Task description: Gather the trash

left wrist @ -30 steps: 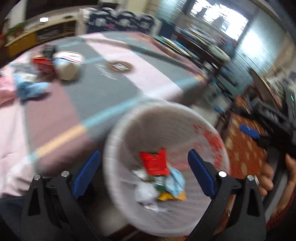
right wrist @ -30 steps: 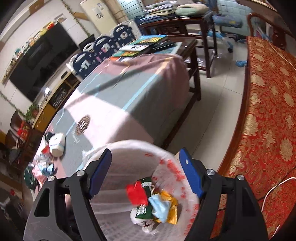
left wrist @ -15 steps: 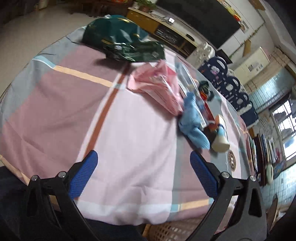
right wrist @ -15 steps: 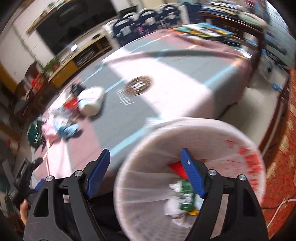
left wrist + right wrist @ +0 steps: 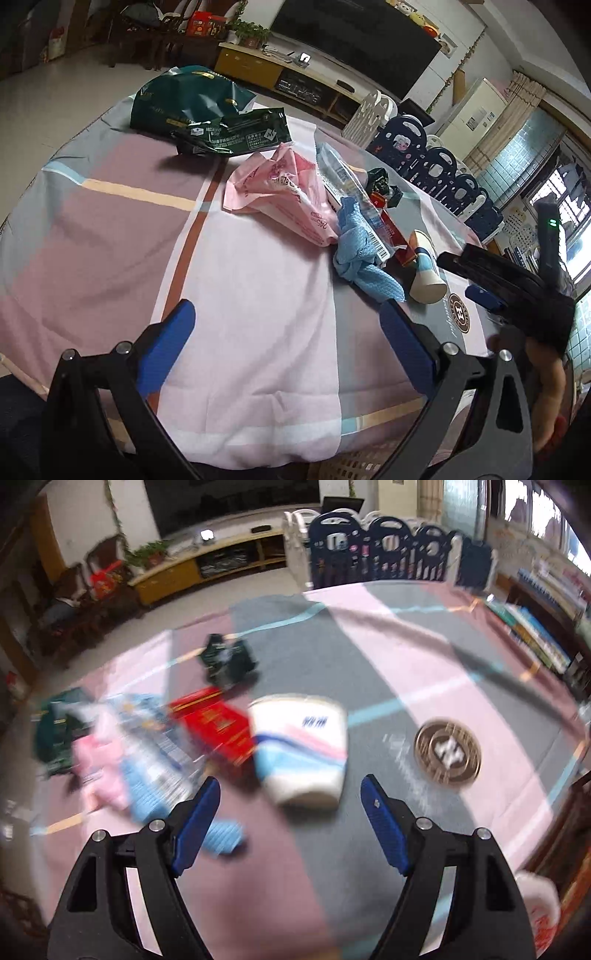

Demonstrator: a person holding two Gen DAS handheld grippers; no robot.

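Left hand-held gripper: blue pads wide apart, nothing between, over bare pink cloth on the tabletop. Right hand-held gripper: pads apart too, nothing clamped, poised just short of the paper cup.

Landmark = paper cup, lying on its side, white with blue and pink stripes.

Trash relative to the cup, left wrist view (sharp):
- red box touching the cup on its far-left side
- blue cloth just left of the cup, partly under a clear barcoded wrapper
- pink bag further left, past the blue cloth
- dark green bags well beyond the cup, at the far tabletop edge
- small dark crumpled wrapper behind the cup
- round brown logo on the cloth, just right of the cup

Only in the left wrist view: right gripper seen from outside, black frame with a green light, a hand gripping it, right of the cup. Woven basket rim showing below the near tabletop edge.

Only in the right wrist view (motion-blurred): cup side-on with blue lettering, open end toward the camera; fence panels and a long cabinet beyond the cup; white bag edge with red print in the lower right corner, near side of the cup. Same trash left of the cup here, smeared, wrapper text unreadable.
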